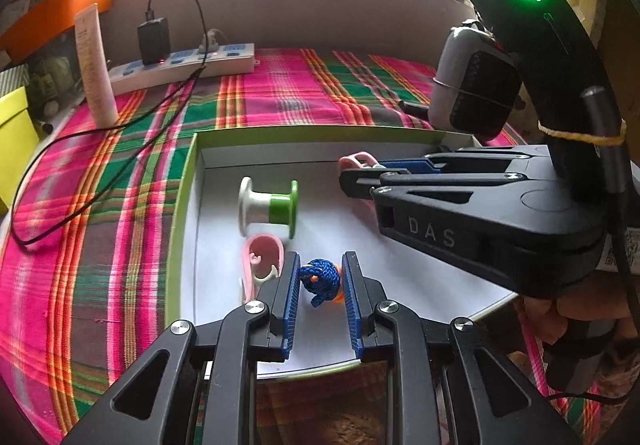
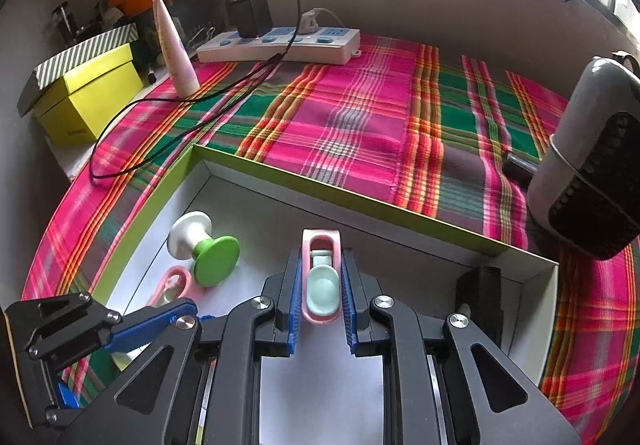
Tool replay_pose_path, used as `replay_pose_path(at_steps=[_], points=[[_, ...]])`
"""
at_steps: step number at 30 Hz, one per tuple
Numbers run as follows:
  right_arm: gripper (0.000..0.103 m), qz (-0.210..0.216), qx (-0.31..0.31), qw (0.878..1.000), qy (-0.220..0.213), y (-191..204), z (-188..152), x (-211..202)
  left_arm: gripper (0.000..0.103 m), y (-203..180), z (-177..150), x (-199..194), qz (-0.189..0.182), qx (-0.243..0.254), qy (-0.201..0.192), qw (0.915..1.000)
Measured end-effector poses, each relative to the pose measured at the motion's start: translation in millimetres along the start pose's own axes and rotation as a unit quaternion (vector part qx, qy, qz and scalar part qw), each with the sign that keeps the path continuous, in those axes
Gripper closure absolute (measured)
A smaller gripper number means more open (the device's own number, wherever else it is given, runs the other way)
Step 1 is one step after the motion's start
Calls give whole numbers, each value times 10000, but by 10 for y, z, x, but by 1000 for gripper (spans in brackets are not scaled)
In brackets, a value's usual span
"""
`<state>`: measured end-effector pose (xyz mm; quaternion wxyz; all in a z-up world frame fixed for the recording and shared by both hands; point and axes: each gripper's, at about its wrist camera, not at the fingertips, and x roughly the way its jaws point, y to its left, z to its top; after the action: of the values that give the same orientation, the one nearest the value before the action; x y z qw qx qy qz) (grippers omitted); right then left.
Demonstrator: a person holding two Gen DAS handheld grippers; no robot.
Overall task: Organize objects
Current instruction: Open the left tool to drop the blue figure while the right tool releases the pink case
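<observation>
1. The left gripper (image 1: 320,281) is clenched on a blue cord knot (image 1: 320,279) with a bit of orange in it; the blue pads press it from both sides, just above the white floor of the tray (image 1: 182,205).
2. The right gripper (image 2: 321,285) is clenched on a pink clip (image 2: 321,273) with a pale green middle part; the clip stands out beyond the pads toward 12 o'clock.
3. In the left wrist view the right gripper (image 1: 362,169) comes in from 3 o'clock over the tray, with the pink clip (image 1: 356,161) at its tip.
4. In the right wrist view the left gripper (image 2: 176,315) shows at 8 o'clock, with only a little of the blue knot visible beside it.
5. A spool (image 1: 268,207), white at one end and green at the other, lies on its side in the tray, at 11 o'clock from the knot.
6. A second pink clip (image 1: 262,259) lies just at 6 o'clock from the spool, close to the left pad.
7. The tray has green walls and sits on a plaid cloth (image 1: 300,89) of pink, green and orange.
8. At 12 o'clock from the tray, at the far edge of the cloth, lies a power strip (image 2: 280,45) with a black charger (image 2: 250,19) plugged in; its black cable runs over the cloth.
9. A tube (image 2: 174,53) stands at 9 o'clock from the strip, near a yellow box (image 2: 88,101).
10. A grey and black device (image 2: 588,161) stands at 3 o'clock on the cloth.
</observation>
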<state>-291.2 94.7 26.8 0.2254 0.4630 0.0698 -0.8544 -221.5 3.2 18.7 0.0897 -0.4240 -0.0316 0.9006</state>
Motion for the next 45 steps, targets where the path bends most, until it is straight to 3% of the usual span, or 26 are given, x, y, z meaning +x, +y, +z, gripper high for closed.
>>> replay_pose_path(at_steps=[13,34,38,45], points=[[84,111,-142,9998,44,125,76,94,83,92,6,3,207,-109,-34,9997],[84,153,-34,9998,132,122,65,116,79,80,-8,2,241,-28,-42,9997],[71,140,19,9999,76,110,60,78,75,64,-22,0,203,-28,-37,9998],[70,88,69,9999,-12,96,32,-22,68,26,-53,-27,176,-9,-26,9998]])
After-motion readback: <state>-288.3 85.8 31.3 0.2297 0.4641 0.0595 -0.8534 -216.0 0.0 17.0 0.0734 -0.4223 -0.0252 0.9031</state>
